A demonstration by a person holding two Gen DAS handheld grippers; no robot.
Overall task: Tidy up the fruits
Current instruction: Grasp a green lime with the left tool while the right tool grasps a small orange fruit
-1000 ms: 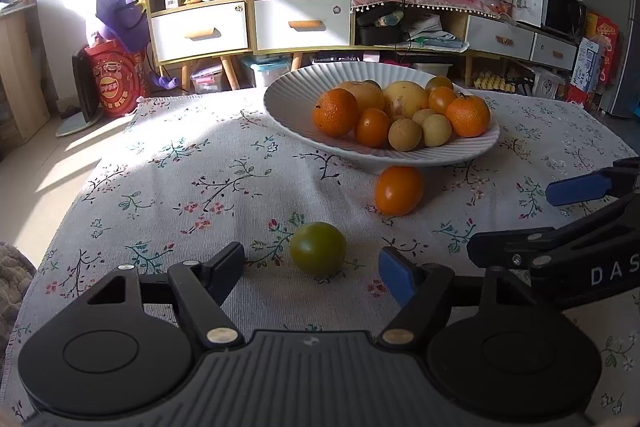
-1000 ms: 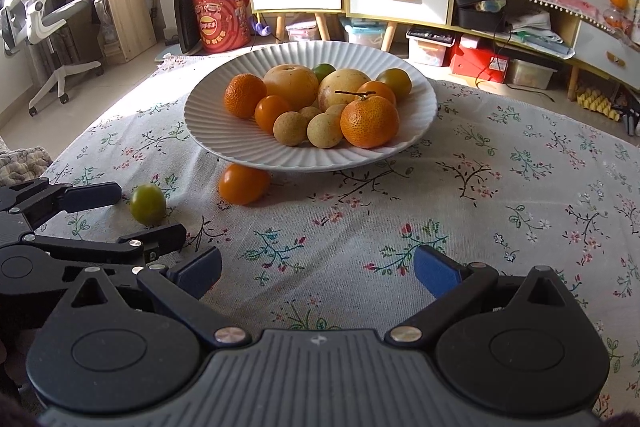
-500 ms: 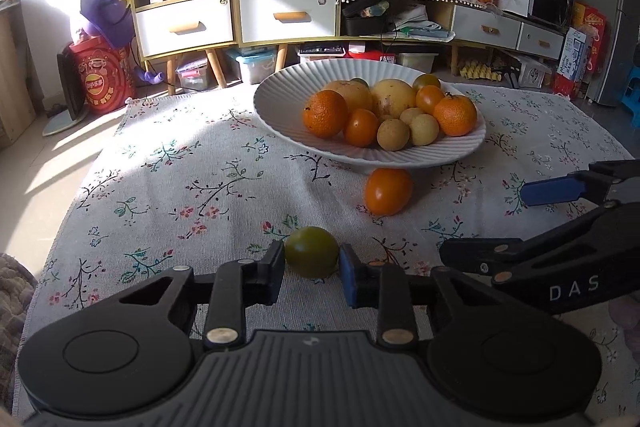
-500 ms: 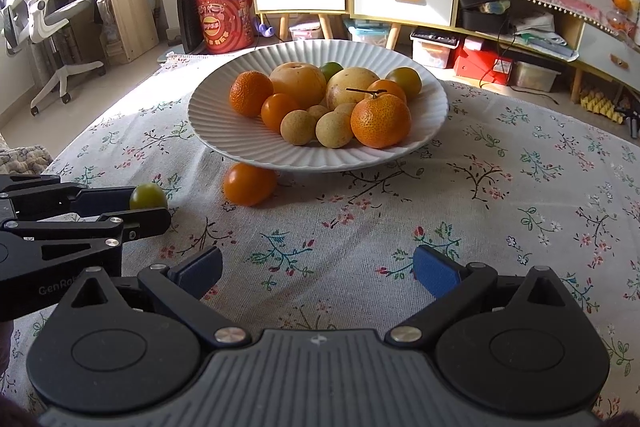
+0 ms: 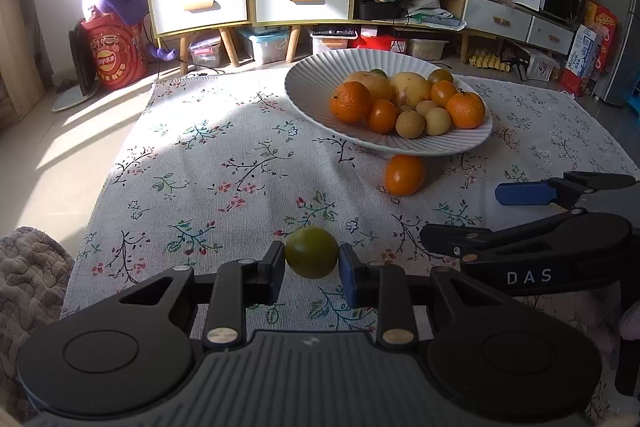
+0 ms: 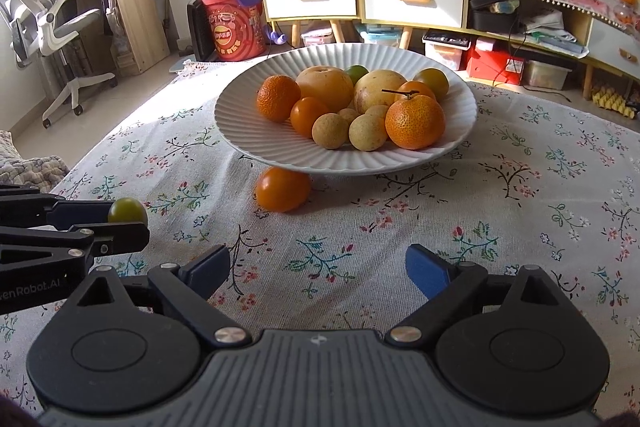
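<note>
We saw the left gripper [image 5: 311, 269] clenched on a small green fruit [image 5: 311, 252], one pad pressed against each side of it. The fruit was round and smooth, olive green with a slight yellowish tinge and a soft shine on top, and it sat low over the flowered tablecloth [image 5: 224, 163], near the front of the table; we could not tell whether it rested on the cloth or was just clear of it. From the right wrist view the same green fruit [image 6: 127, 211] peeked out between the dark fingers of the left gripper [image 6: 120, 217] at the far left. The right gripper [image 6: 318, 269] stood released, its blue pads wide apart with only bare cloth between them; its jaws had just been closing a little. An orange fruit [image 5: 405, 174], glossy and slightly oval, lay on the cloth just beside the near rim of the white ribbed plate [image 5: 308, 87], partly tucked under its edge. On the plate was a heap of fruit: pebbly-skinned oranges [image 6: 415, 122], smooth smaller orange ones, pale tan round ones [image 6: 330, 130], two large yellowish ones [image 6: 325, 87] and a couple of greenish ones at the back. The right gripper [image 5: 520, 211] showed in the left wrist view at the right edge, well apart from the green fruit.
</note>
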